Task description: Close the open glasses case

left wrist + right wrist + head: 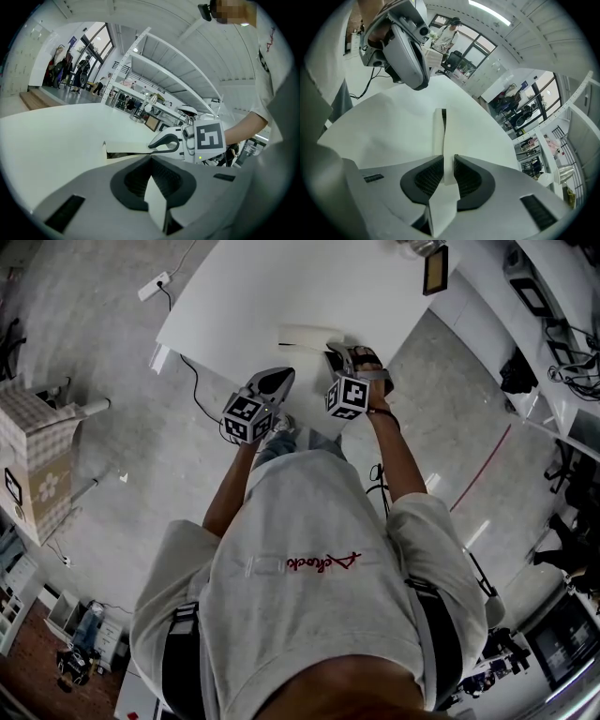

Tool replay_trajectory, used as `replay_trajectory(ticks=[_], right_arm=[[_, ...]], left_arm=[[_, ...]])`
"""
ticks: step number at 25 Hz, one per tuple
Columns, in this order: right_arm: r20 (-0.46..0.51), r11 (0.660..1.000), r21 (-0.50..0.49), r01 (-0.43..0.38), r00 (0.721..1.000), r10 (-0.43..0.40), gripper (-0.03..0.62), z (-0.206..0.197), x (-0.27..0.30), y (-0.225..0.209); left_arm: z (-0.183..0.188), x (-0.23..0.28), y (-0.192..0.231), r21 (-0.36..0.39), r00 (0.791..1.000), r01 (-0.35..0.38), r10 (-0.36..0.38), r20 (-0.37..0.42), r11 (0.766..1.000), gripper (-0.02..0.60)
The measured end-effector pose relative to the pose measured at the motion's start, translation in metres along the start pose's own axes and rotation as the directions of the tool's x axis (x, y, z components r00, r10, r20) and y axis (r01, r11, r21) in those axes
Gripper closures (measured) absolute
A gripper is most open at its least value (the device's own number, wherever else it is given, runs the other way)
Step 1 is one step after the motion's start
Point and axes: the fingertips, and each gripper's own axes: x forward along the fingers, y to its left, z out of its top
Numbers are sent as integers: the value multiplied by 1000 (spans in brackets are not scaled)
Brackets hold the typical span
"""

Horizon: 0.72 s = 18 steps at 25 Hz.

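The white glasses case [307, 335] lies near the front edge of the white table [244, 287]. In the left gripper view the case [133, 149] stands slightly ajar, a dark slit under its lid. My right gripper [336, 353] reaches the case from the right. In the right gripper view the case's white lid [438, 129] runs edge-on between the pads of the right gripper [448, 168], whose jaws stand a little apart around it. My left gripper [284, 375] hovers just short of the case with its tips together and nothing in it; the left gripper view shows its jaws [151, 161] meeting.
A dark framed panel [435, 270] stands at the table's far right. A power strip [155, 284] and cable lie on the floor to the left. A checkered box [37, 456] stands at the far left. Desks with equipment line the right side.
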Motion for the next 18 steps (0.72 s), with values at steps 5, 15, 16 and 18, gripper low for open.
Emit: replay_trajectory(ticks=[5,15,16,18], right_arm=[[-24,996,35,-78,997,79,517,-4,5,19],[-29,996,48,-70,997,72,522,-3,4,22],[-30,996,50,-70,997,71,522,-2,3,23],[-27,997,54,-62,998,63,523,-1,1,23]], left_arm=[[-1,-1,-3,-4,1000,4,-4,-1,1000,555],[1,-5,-2,4,1000,2,-2,11,1000,554],[2,-5,-3,7,1000,4,-4,14,1000,554],[5,-4,-4,13,1000,9,-9,17,1000,554]])
